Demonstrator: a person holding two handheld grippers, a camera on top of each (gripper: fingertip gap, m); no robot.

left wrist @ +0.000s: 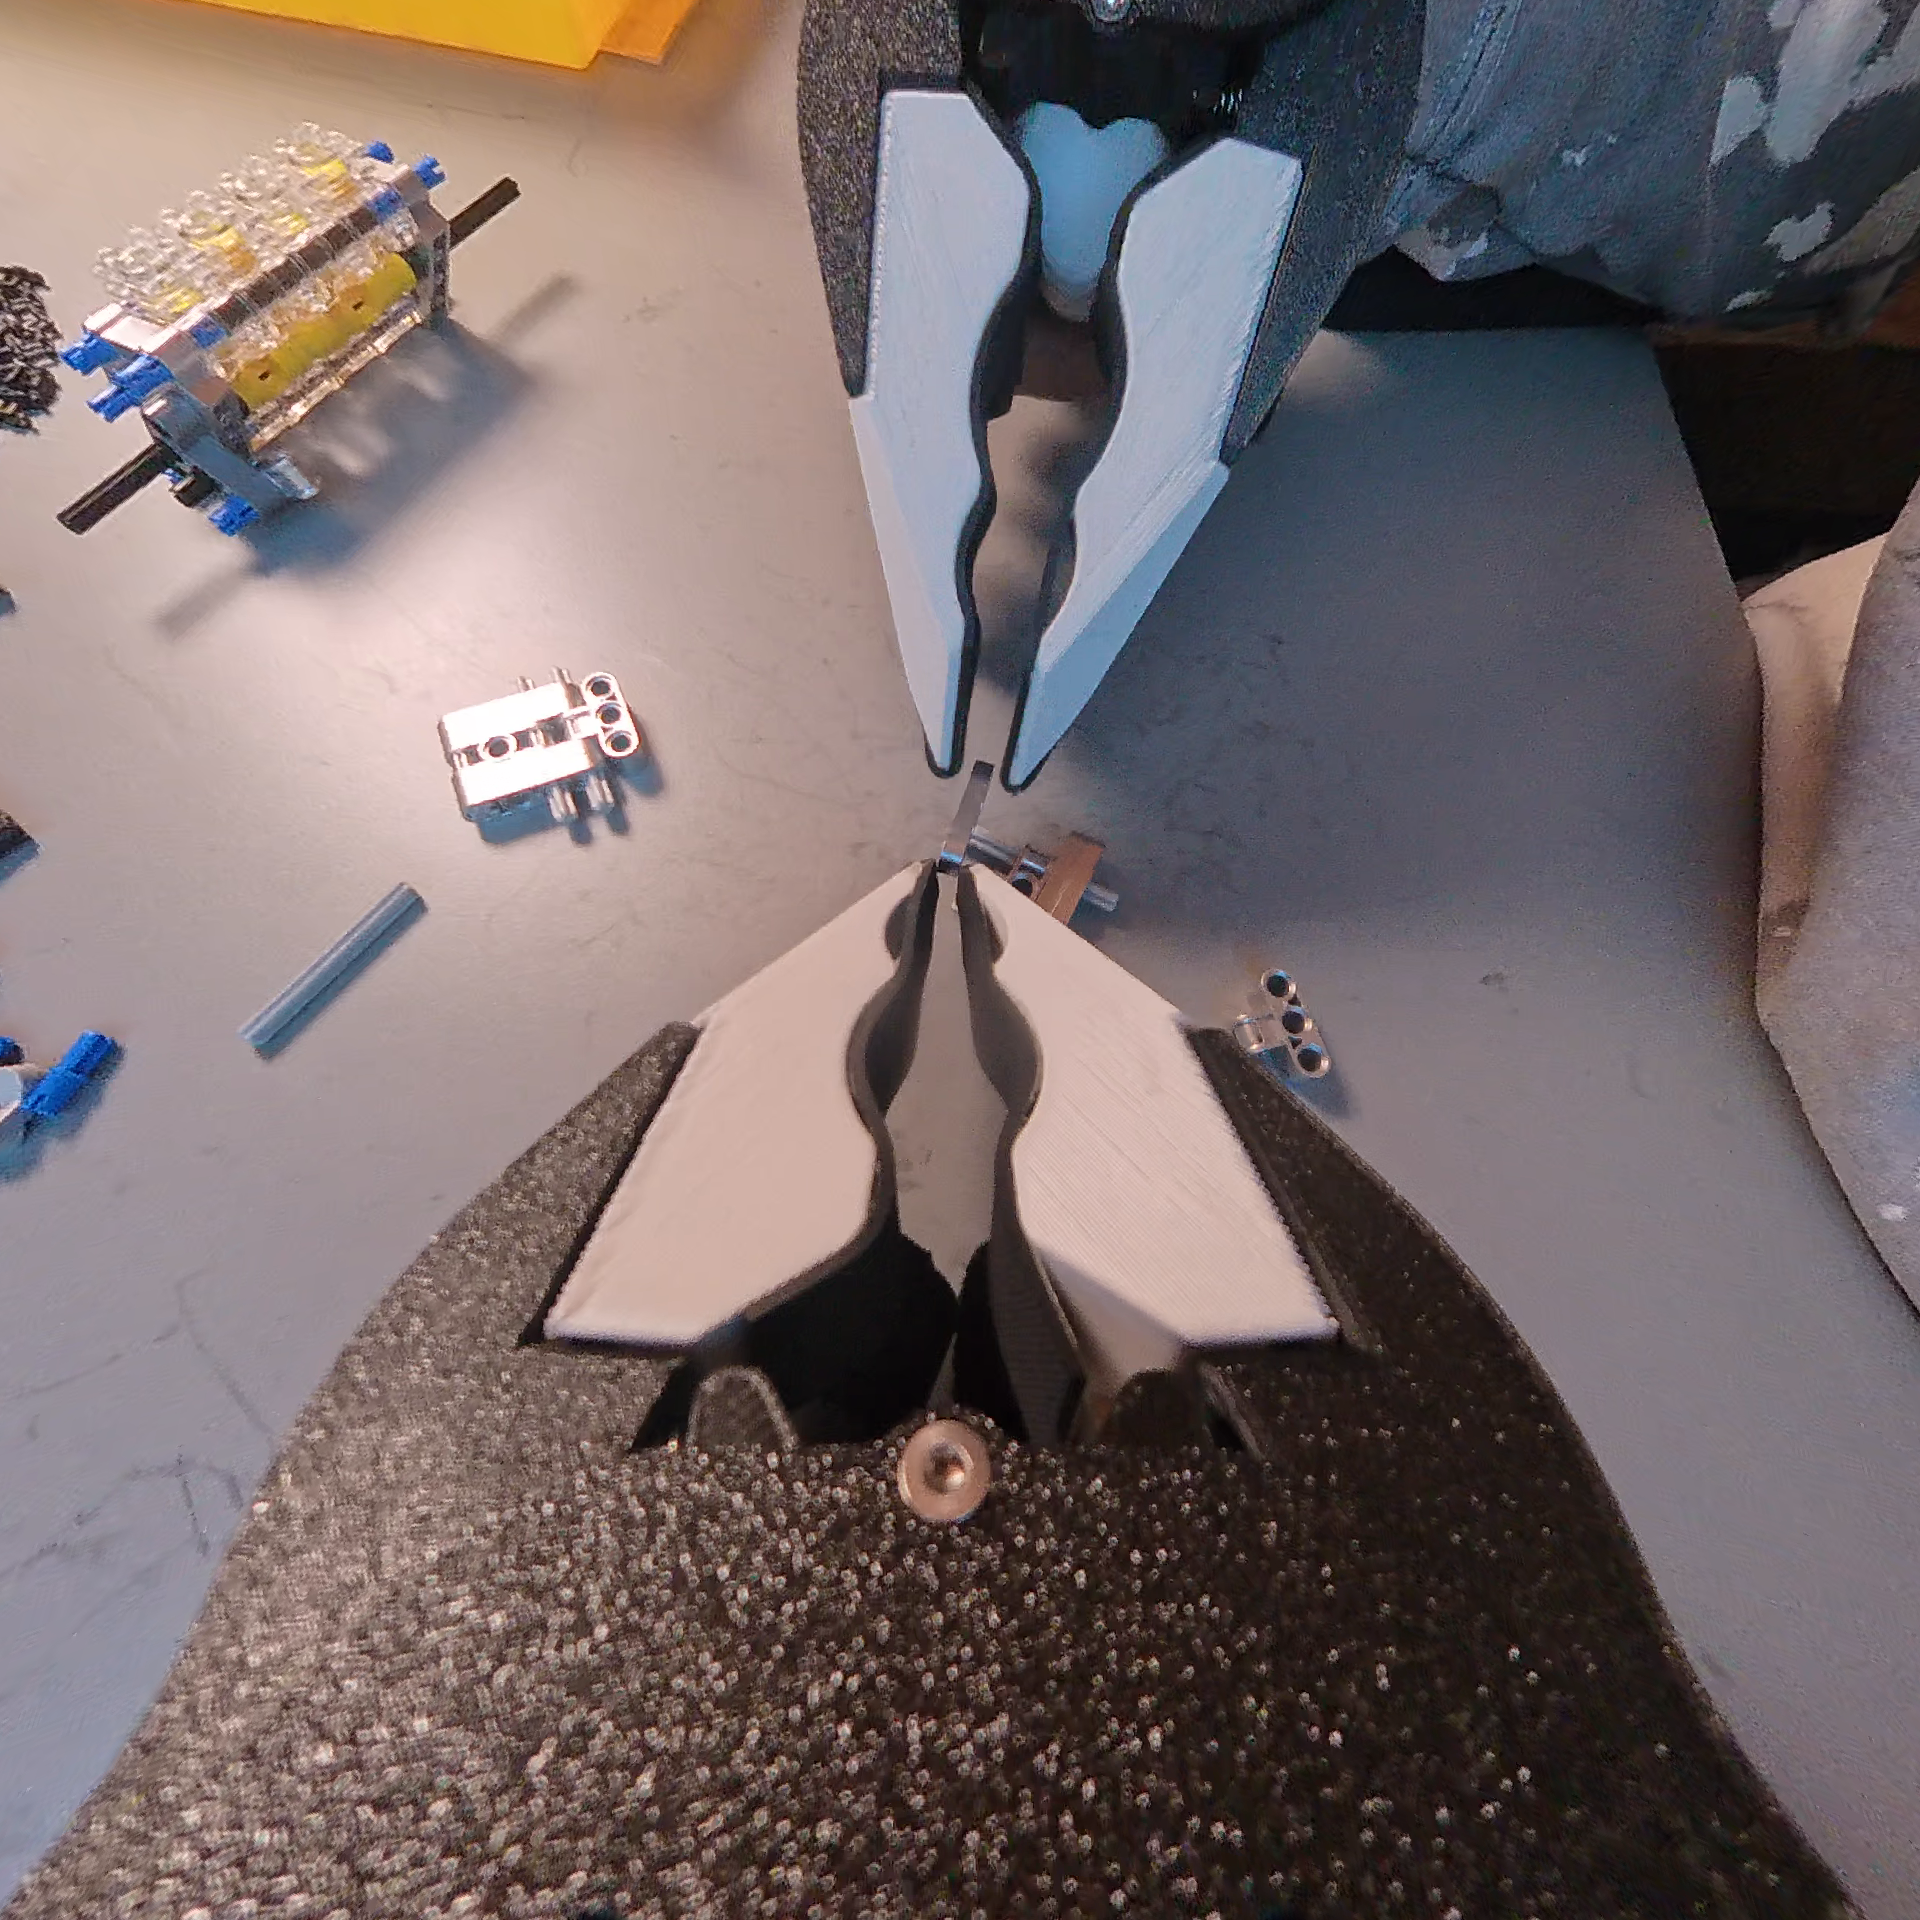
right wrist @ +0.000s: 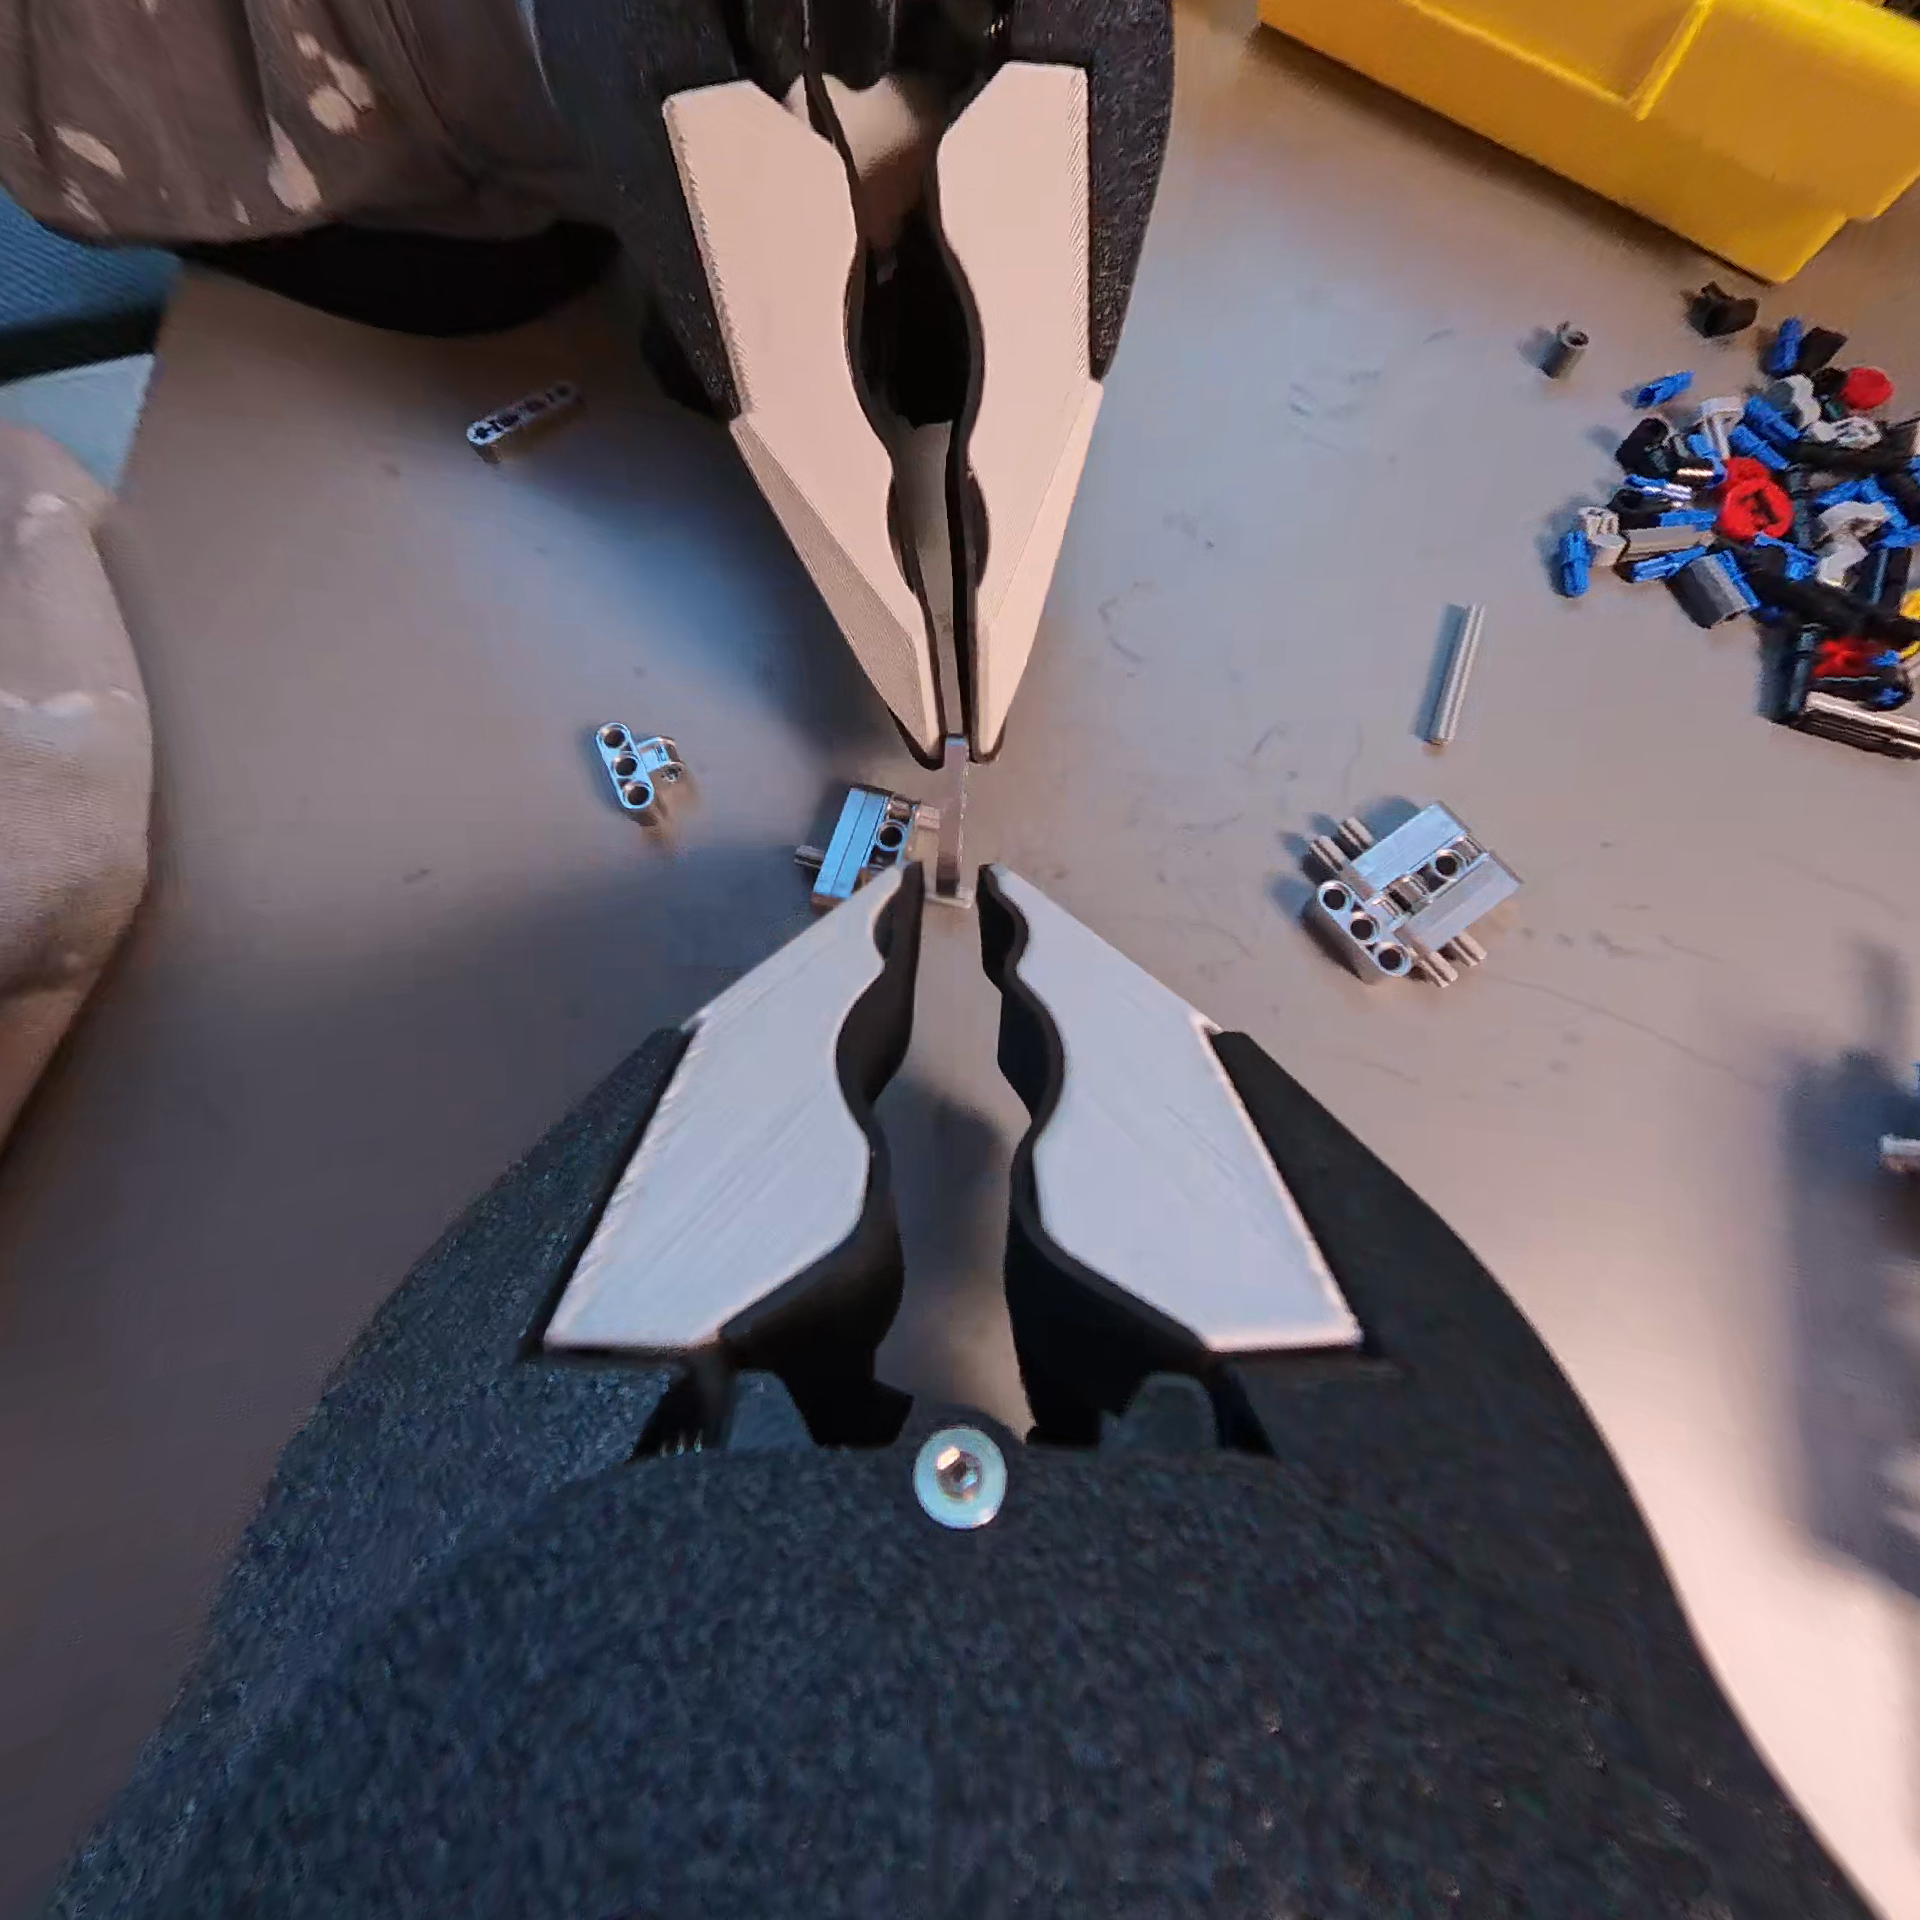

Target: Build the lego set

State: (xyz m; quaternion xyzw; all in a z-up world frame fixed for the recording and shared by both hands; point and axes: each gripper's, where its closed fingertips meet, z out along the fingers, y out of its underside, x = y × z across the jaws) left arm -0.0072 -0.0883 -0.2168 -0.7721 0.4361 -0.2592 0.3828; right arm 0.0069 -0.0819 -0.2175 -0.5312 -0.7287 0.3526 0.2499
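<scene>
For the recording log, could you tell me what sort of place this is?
Probably a hobby or lab workbench: a plain grey tabletop strewn with a pile of small building-kit parts, a half-built clear-and-yellow model, and a yellow parts bin.

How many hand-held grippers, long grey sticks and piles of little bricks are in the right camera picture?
Hand-held grippers: 2, left pinching a small grey piece, right
Long grey sticks: 1
Brick piles: 1
Total: 4

Both the left gripper [left wrist: 948, 878] and the right gripper [right wrist: 951, 883] have speckled black bodies, pale wavy-edged black-lined fingers [right wrist: 758, 1143], and a silver screw [right wrist: 958, 1475] at 6 o'clock.
</scene>
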